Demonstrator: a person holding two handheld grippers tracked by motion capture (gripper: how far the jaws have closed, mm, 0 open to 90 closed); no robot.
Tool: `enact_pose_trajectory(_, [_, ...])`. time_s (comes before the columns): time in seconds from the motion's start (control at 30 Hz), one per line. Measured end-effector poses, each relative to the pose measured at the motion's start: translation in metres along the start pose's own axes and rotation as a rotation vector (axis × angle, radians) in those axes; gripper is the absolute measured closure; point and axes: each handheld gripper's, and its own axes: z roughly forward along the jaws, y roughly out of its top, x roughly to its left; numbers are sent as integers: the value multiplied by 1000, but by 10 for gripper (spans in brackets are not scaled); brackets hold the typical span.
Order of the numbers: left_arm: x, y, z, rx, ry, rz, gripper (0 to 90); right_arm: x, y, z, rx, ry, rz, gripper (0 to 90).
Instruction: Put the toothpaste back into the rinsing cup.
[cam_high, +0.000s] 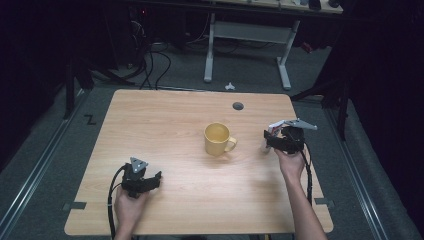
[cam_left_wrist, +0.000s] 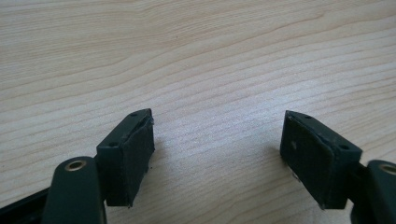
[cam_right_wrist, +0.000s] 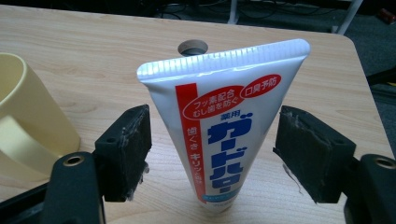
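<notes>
Table (cam_high: 165, 120): yellow mug (cam_high: 218, 139) at centre, handle toward the right gripper (cam_right_wrist: 212, 151). Toothpaste tube (cam_right_wrist: 223, 130) stands cap-down between that gripper's jaws, which are apart, pads clear of it; nothing lifted yet, probably headed for the mug. Left gripper (cam_left_wrist: 217, 156): jaws apart, over bare wood. Tube print Japanese, partly legible: "フッ素配合", "口臭予防", "薬用".

Counted on the wooden table (cam_high: 175, 120): one yellow mug (cam_high: 218, 139) and one white toothpaste tube (cam_right_wrist: 224, 126). Two handheld grippers were present, a left gripper (cam_high: 156, 178) and a right gripper (cam_high: 267, 140), each with two black jaws. The tabletop had one round cable hole (cam_high: 238, 106).
</notes>
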Motion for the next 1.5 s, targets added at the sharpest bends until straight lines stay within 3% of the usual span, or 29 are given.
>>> enact_pose_trajectory(0.27, [0, 0, 0, 0, 1, 1, 264, -1, -1, 7, 4, 6, 13, 281])
enact_pose_trajectory(0.63, [0, 0, 0, 0, -1, 0, 263, 0, -4, 16, -3, -25, -17, 374])
enact_pose_trajectory(1.07, [0, 0, 0, 0, -1, 0, 263, 2, -4, 16, -1, -44, -35, 398])
enact_pose_trajectory(1.23, [0, 0, 0, 0, 0, 0, 264, 3, -4, 14, 0, -61, -69, 412])
enact_pose_trajectory(1.5, [0, 0, 0, 0, 1, 1, 264, 0, -4, 10, -5, -57, -63, 423])
